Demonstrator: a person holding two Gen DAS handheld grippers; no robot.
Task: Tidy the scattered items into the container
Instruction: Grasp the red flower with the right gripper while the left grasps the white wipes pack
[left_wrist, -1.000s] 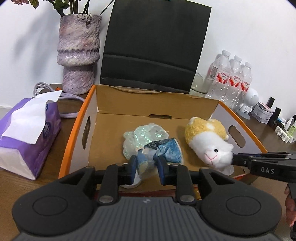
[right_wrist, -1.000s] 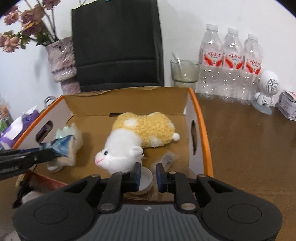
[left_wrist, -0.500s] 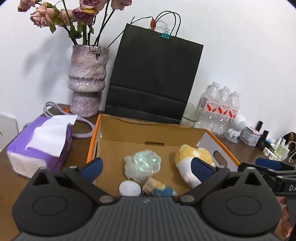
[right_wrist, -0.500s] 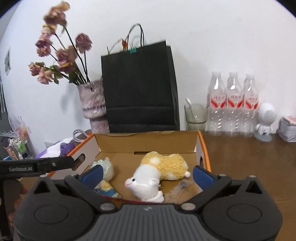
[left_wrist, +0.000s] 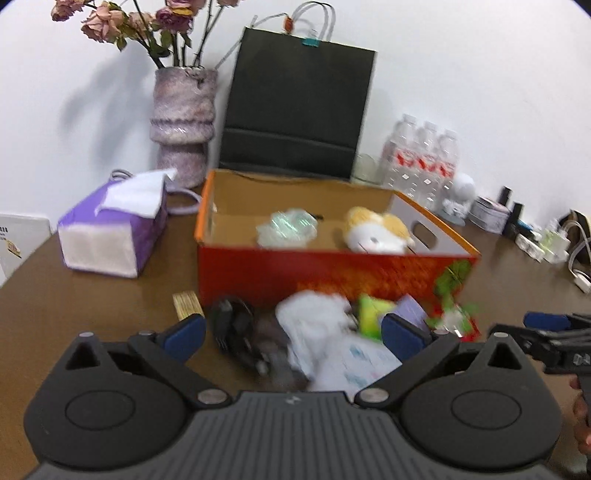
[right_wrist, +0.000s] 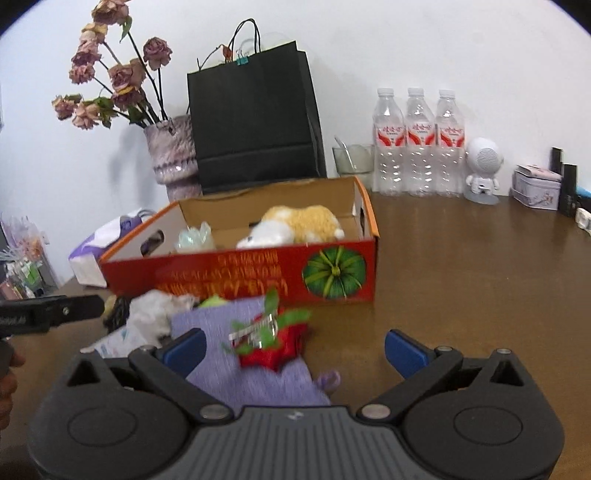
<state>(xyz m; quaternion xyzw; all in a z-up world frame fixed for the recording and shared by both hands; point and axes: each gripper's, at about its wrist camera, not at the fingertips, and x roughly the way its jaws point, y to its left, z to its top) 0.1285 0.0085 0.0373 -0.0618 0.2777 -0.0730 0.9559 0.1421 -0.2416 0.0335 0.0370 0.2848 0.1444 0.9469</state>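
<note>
Both grippers hung spread wide and empty over the heap in front of the box (right_wrist: 236, 273). The left gripper (left_wrist: 293, 334) had a black bundle (left_wrist: 236, 332) and crumpled white wrapping (left_wrist: 314, 325) between its fingers, touching neither. The right gripper (right_wrist: 293, 349) sat above a purple cloth (right_wrist: 251, 358) with a red-and-green trinket (right_wrist: 269, 339) lying on it.

The box stood just behind the heap and already held a plush toy (right_wrist: 295, 225) and a clear crinkled packet (left_wrist: 286, 230). The rest of the scattered items lay on the table (right_wrist: 461, 277), pressed against the box's near wall.

The risks, as I judged them:

- The heap was overlapped (cloth under trinket, wrapping over paper), so a pinch on one piece could have dragged a neighbour along and dropped it short of the box.
- The trinket looked small and had a shiny clip; a grip on the cloth alone would likely have tipped it off onto the table.
- The grippers worked close together, so reaching for adjacent pieces could have knocked them against each other.
- The near wall stood tall; a low carry might have caught its rim and shoved the box back.

Blur made the smaller pieces hard to tell apart.
</note>
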